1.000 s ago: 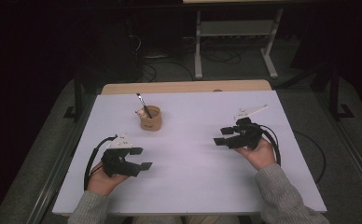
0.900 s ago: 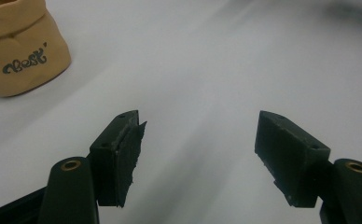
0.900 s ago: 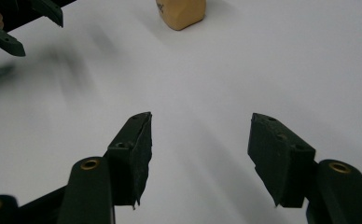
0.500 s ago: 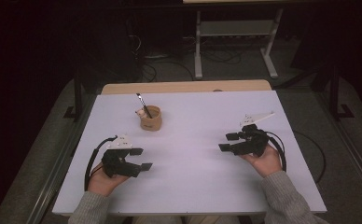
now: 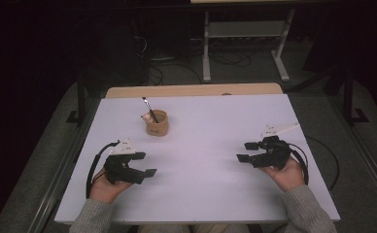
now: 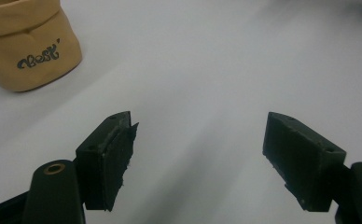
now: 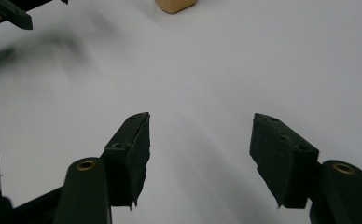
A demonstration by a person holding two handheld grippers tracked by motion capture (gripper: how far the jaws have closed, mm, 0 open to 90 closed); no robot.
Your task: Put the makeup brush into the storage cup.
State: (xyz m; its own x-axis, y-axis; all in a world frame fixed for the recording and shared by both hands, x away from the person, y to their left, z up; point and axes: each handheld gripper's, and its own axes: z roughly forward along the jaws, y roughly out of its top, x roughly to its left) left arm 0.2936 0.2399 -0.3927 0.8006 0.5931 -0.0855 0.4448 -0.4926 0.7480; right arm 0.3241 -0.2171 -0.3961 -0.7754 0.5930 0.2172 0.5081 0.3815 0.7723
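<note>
A small tan cup (image 5: 157,123) with dark lettering stands upright on the white table (image 5: 206,194), upper left of centre in the high view. A thin dark-handled tool (image 5: 147,107) leans up-left out of it. The left gripper (image 5: 144,165), lower left, has just been opening its fingers (image 6: 105,161); nothing lies between them. The right gripper (image 5: 246,152), lower right, has its fingers apart and empty.

Table (image 5: 201,126) brightly lit, surroundings dark; gripper views softly blurred.

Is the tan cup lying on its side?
No: in the high view the tan cup stands upright on the white table, with a thin dark-handled tool leaning out of it.
</note>
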